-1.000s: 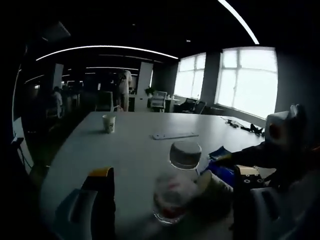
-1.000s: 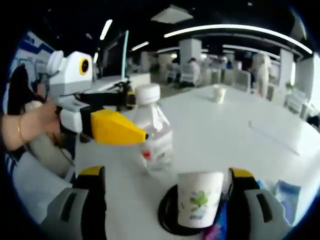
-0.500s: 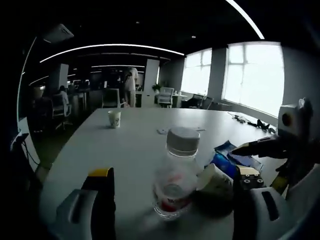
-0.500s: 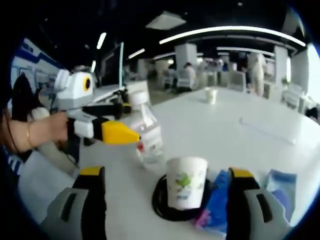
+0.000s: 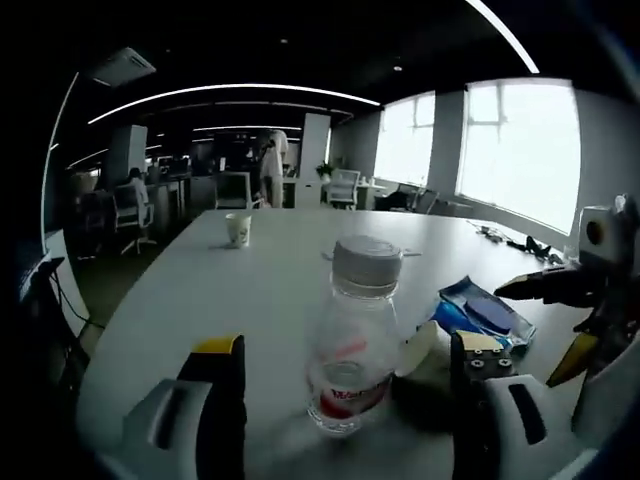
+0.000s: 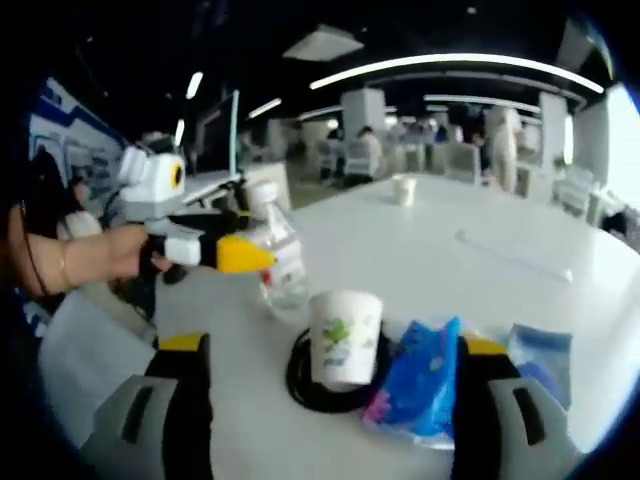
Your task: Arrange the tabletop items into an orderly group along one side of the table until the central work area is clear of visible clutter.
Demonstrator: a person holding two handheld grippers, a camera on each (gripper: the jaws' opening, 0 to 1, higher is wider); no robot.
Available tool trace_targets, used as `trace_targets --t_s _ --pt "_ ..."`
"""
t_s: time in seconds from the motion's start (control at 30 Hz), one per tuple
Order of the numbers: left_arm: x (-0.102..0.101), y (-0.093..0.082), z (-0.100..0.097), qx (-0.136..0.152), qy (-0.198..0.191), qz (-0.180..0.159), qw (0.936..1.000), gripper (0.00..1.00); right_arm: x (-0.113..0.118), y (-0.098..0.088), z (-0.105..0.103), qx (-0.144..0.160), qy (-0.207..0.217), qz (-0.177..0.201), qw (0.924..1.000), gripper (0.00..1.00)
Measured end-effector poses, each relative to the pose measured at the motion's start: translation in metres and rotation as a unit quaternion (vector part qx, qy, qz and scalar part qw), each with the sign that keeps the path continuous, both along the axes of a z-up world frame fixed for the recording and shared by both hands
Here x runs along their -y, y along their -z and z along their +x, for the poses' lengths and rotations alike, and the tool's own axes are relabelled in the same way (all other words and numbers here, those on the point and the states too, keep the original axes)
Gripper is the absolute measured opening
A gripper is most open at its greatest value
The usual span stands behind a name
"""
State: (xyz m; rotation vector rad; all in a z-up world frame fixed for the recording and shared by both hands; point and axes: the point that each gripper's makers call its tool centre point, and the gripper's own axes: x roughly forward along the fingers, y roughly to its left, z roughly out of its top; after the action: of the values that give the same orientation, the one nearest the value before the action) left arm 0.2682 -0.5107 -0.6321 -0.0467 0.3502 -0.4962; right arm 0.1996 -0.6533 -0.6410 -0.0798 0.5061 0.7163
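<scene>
Clear plastic bottle between left hand-held gripper, spread wide. Close slowly below cap, keep upright. Right hand-held gripper wide apart around paper cup.

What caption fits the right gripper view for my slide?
Right gripper open before a paper cup on a black coil, blue packets beside it.

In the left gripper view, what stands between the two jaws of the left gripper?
In the left gripper view, a clear water bottle with a white cap stands upright on the table between the open left gripper's jaws, touching neither.
</scene>
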Motion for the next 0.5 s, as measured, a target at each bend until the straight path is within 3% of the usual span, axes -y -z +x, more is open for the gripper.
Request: trace_targets --t_s 0.33,0.43,0.5 --pt "0.007 0.010 0.002 -0.003 -0.008 0.016 0.9998 0.69 0.020 0.000 -0.009 -0.001 0.013 -0.005 0.9999 1.00" --pt "0.005 0.021 0.002 -0.019 -0.006 0.046 0.9987 0.65 0.025 0.000 -0.009 0.002 0.021 -0.008 0.9997 1.00" --pt "0.006 0.023 0.003 -0.018 -0.004 0.046 0.9988 0.63 0.028 0.002 -0.009 -0.001 0.024 -0.011 0.9997 1.00"
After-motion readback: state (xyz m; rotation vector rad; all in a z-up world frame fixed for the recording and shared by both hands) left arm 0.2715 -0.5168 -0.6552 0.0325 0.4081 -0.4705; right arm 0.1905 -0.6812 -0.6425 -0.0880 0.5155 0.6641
